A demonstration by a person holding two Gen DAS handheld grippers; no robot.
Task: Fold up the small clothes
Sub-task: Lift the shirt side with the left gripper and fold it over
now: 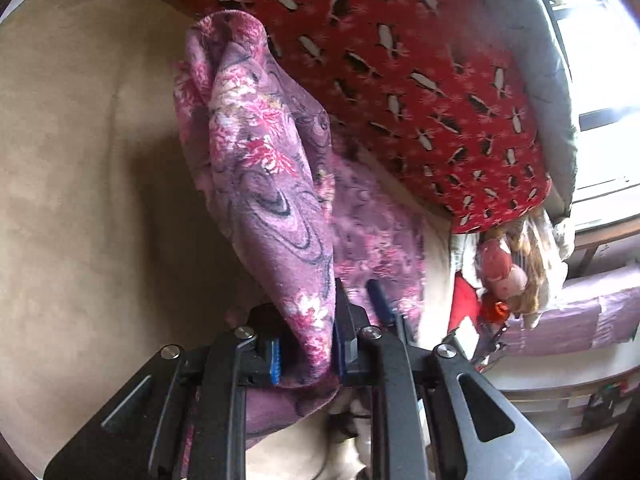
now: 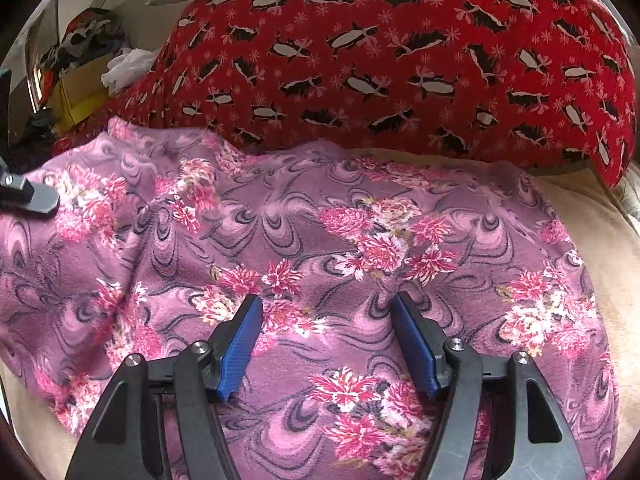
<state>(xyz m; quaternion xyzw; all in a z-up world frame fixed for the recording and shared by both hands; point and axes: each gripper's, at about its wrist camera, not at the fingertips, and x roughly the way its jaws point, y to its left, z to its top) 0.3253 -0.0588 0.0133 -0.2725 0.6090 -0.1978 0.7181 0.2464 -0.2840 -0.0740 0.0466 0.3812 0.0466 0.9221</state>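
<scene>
Purple floral garment [image 2: 320, 248] lies nearest the right wrist camera, spread across most of that view on a beige cushioned surface [image 2: 616, 248]. Its fleecy cloth carries pink and white flower clusters over dark swirls. Part of it is flat, with shallow wrinkles toward the left side, and its far edge meets a red penguin-print fabric [image 2: 400, 60] that bulges up behind it.

In the left wrist view the same garment [image 1: 260, 168] is gathered into a hanging fold that rises away from the camera, while more of it trails on the beige surface [image 1: 80, 160] to the right of the fold. Red penguin-print fabric [image 1: 400, 80] fills the upper right there too.

Next in size, the right gripper [image 2: 326, 316] hovers over the spread cloth with its 2 blue-padded fingers [image 2: 240, 348] set wide apart, nothing between them; whether the tips touch the cloth cannot be told.

Left gripper [image 1: 306, 356] is clamped on a bunch of the garment, its 2 blue pads pressing the fold from either side. A black part of it [image 2: 30, 196] shows at the left edge of the right wrist view, against the cloth.

Smallest, a cluster of soft toys [image 1: 516, 268] sits below the red fabric's corner.
</scene>
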